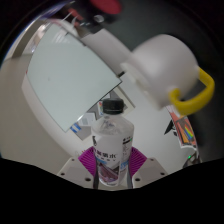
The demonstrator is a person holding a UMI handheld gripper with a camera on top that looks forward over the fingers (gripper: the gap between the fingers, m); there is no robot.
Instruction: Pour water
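The bottle (111, 150) is the thing to steer by: a clear plastic one with a black cap and a white label bearing dark print, standing upright between the two fingers of the gripper (112, 165). To the left of the bottle, and beyond it, lies a large pale board (70, 85) or lid, flat and light grey-white, tilted across the table (30, 150), its near edge running down towards the bottle's shoulder. Close on the bottle's left the purple pad (89, 161) of the left finger lies against the label, and on its right the matching pad of the right finger does the same, so the fingers are drawn in narrow and press the bottle from both sides. The bottle's lower part is hidden between the fingers, so it is not clear whether it rests on the table or is lifted. To the right of the bottle and beyond it stands a white jug (160, 70), rounded and wide, with a yellow handle (192, 97) curving out on its far right side, apart from the bottle. Further right of the bottle, at the table's edge, a small colourful printed thing (185, 130) lies, too small to make out.
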